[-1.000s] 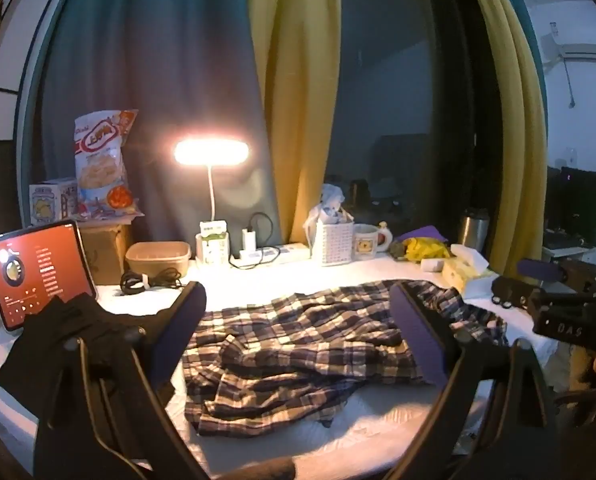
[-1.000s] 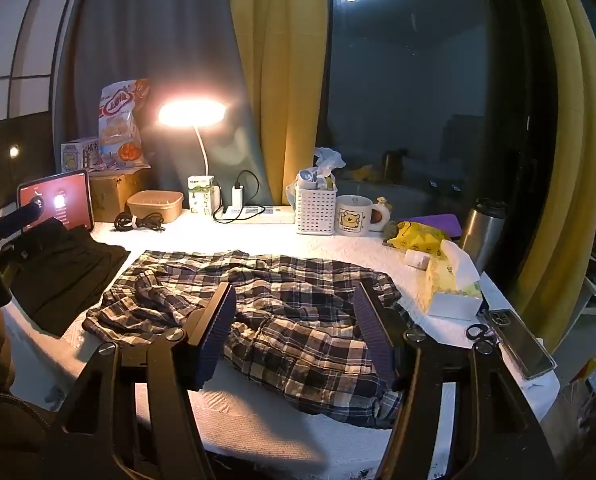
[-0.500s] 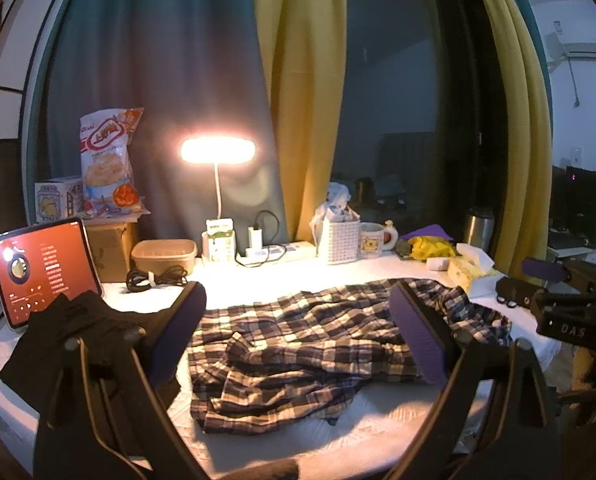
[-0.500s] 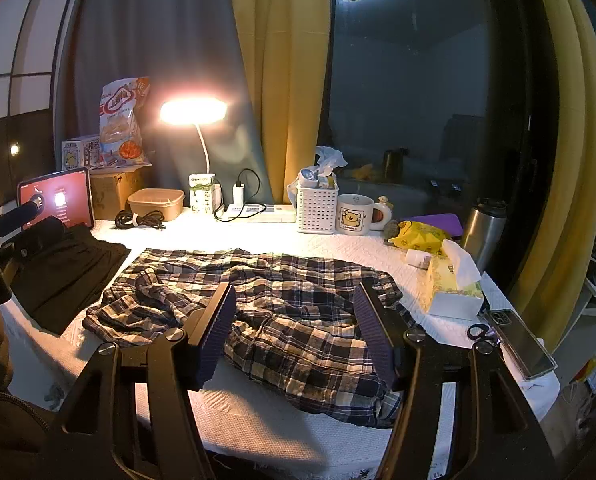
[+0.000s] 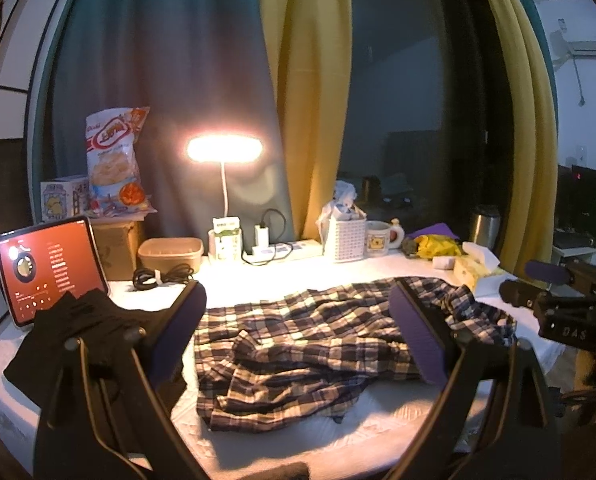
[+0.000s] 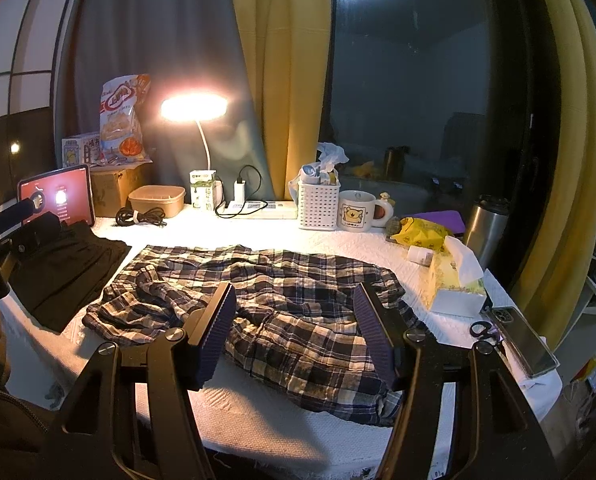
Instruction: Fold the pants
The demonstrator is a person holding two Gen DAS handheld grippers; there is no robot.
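Nothing moved: one plaid pants (image 6: 282,312), two open empty tongs (image 6: 294,336).

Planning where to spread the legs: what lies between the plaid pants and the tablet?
In the right wrist view, a black garment lies between the plaid pants and the tablet.

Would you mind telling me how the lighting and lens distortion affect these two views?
Left wrist view: the lit white desk lamp blows out, the plaid pants stay readable. Right wrist view: same lamp glare, the yellow curtains bow with fisheye, corners go dark.
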